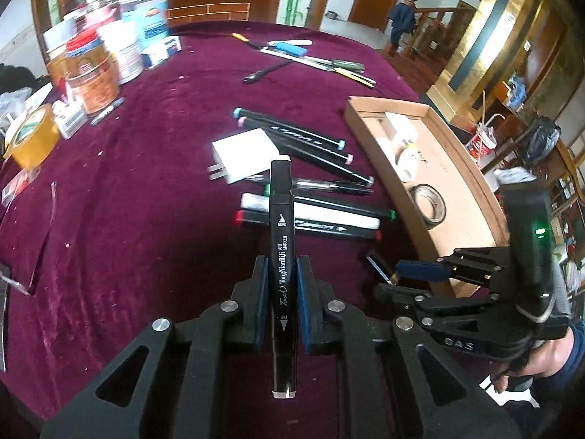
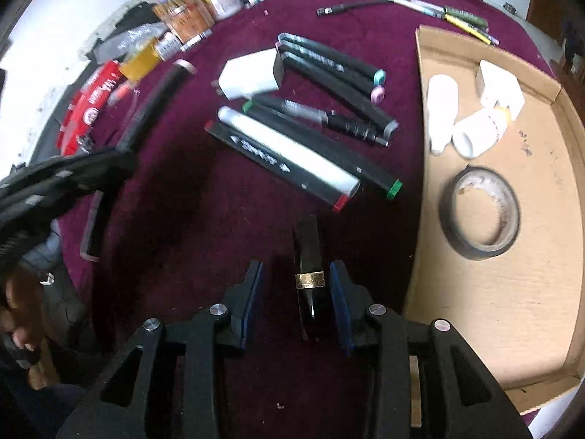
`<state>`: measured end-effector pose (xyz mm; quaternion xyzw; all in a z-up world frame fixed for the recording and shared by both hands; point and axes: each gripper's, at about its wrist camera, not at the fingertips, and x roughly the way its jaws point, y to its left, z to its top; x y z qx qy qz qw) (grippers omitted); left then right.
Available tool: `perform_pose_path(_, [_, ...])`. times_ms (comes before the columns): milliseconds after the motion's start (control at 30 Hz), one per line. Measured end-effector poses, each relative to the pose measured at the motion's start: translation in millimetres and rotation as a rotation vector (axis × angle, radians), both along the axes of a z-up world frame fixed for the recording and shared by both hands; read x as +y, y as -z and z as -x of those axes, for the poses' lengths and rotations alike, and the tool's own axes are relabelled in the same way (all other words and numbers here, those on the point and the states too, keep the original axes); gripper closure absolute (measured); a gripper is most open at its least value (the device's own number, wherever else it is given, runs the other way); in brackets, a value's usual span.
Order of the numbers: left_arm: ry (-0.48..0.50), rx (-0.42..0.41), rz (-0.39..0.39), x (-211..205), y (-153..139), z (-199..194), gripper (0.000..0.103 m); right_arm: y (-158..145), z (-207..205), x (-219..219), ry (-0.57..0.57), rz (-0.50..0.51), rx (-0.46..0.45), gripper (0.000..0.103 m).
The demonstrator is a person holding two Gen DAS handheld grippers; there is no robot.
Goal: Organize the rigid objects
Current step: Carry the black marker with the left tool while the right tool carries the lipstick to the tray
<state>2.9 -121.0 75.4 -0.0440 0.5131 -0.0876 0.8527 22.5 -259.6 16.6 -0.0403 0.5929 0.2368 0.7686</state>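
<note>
My left gripper (image 1: 280, 281) is shut on a black art marker (image 1: 280, 234) and holds it above the maroon tablecloth; the marker also shows in the right wrist view (image 2: 153, 106). My right gripper (image 2: 296, 292) is open around a small black object with a gold band (image 2: 310, 281) lying on the cloth, close to its right finger; that gripper also shows in the left wrist view (image 1: 398, 274). A pile of black markers (image 1: 310, 197) (image 2: 310, 139) and a white charger (image 1: 245, 153) (image 2: 252, 73) lie in the middle.
A cardboard tray (image 2: 512, 311) (image 1: 457, 168) on the right holds a tape roll (image 2: 479, 212), white bottles and a white box. Jars and tape (image 1: 87, 69) stand at the far left. Pens and screwdrivers (image 1: 314, 62) lie at the far side.
</note>
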Motion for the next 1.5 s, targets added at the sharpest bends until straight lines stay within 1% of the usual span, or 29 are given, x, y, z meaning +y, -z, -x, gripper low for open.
perform_pose_path(33, [-0.004,0.000,-0.001,2,0,0,0.091,1,1,3,-0.007,0.032,-0.007,0.087])
perform_pose_path(100, [-0.007,0.002,-0.002,6,1,0,0.091,0,2,3,0.000,0.039,-0.017,0.087])
perform_pose_path(233, [0.003,0.000,-0.003,6,1,-1,0.091,-10,2,-11,0.049,-0.058,-0.008,0.087])
perform_pose_path(333, [0.021,-0.003,0.000,-1,-1,-4,0.091,-28,5,-27,0.081,-0.125,-0.039,0.087])
perform_pose_path(433, [0.056,-0.006,0.007,-15,-3,-7,0.091,-43,8,-49,0.130,-0.169,-0.069,0.087])
perform_pose_path(500, [0.083,-0.005,0.018,-27,-6,-11,0.091,-52,8,-67,0.165,-0.189,-0.079,0.087])
perform_pose_path(633, [0.143,-0.006,0.034,-57,-12,-20,0.091,-63,3,-101,0.241,-0.189,-0.096,0.087])
perform_pose_path(833, [0.225,-0.007,0.066,-121,-24,-42,0.091,-69,-14,-156,0.351,-0.185,-0.096,0.087])
perform_pose_path(900, [0.244,0.001,0.083,-145,-25,-51,0.091,-70,-24,-170,0.375,-0.171,-0.092,0.087])
perform_pose_path(1000, [0.260,0.027,0.106,-177,-20,-67,0.091,-73,-37,-190,0.400,-0.181,-0.082,0.087])
perform_pose_path(1133, [0.248,0.061,0.133,-207,-7,-89,0.091,-67,-62,-206,0.408,-0.163,-0.073,0.087])
perform_pose_path(1233, [0.210,0.094,0.147,-222,7,-110,0.091,-57,-84,-213,0.408,-0.153,-0.051,0.087])
perform_pose_path(1367, [0.162,0.120,0.145,-228,21,-125,0.091,-47,-107,-214,0.400,-0.139,-0.026,0.087])
perform_pose_path(1500, [0.122,0.136,0.124,-230,34,-132,0.091,-34,-127,-213,0.397,-0.135,-0.001,0.087])
